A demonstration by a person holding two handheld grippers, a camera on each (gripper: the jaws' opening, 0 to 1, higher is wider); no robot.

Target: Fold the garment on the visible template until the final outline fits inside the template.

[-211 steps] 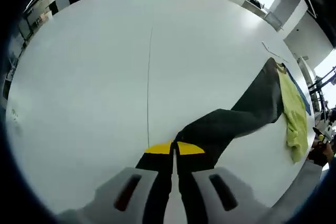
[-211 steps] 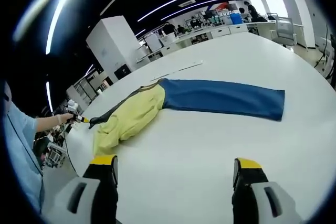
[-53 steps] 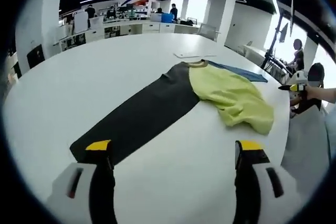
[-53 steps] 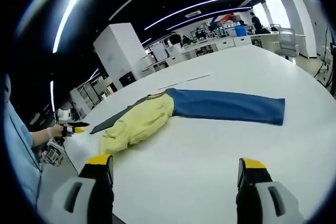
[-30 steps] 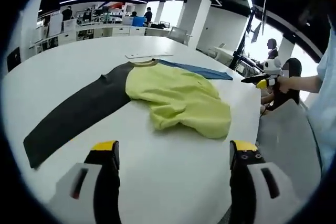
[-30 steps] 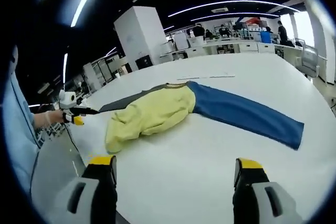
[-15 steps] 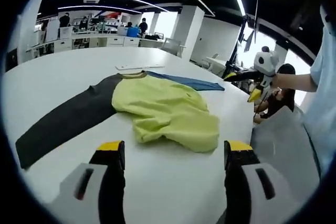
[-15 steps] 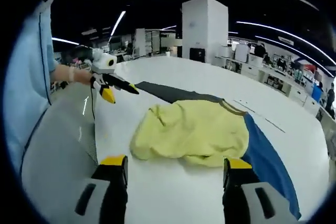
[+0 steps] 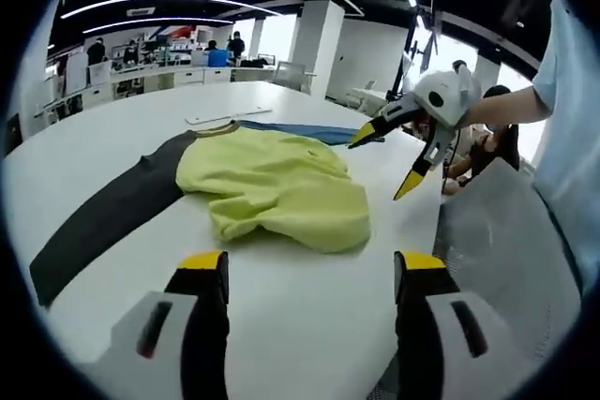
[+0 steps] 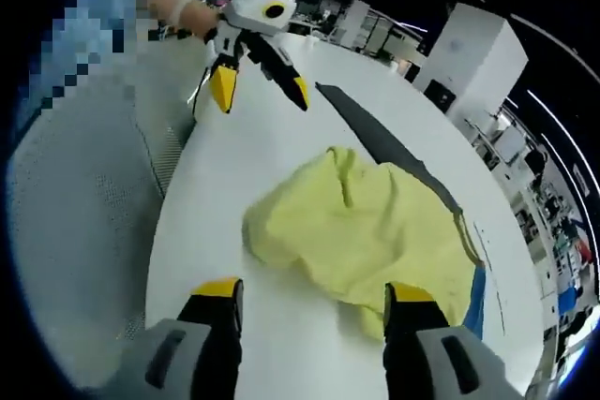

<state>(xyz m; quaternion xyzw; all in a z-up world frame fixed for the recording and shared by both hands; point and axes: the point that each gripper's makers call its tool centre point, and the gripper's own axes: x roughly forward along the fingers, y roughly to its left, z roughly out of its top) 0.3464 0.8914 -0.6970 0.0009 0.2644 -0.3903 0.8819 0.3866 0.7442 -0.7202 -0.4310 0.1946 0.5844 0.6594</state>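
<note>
Garment (image 9: pixel 272 185) bunched on desk (image 9: pixel 309 325), ahead of left gripper (image 9: pixel 309 274) and right gripper (image 10: pixel 309 302), both released. Soft, limp, probably light; best pinched at yellow hem nearest jaws.

Long ceiling light strips (image 9: pixel 197 2) and bright windows (image 9: pixel 450 53) light the hall evenly; the white table (image 9: pixel 281 306) reflects softly with faint shadows. Both fisheye views bend straight lines strongly toward their edges, where detail smears. Distant desks look soft.
</note>
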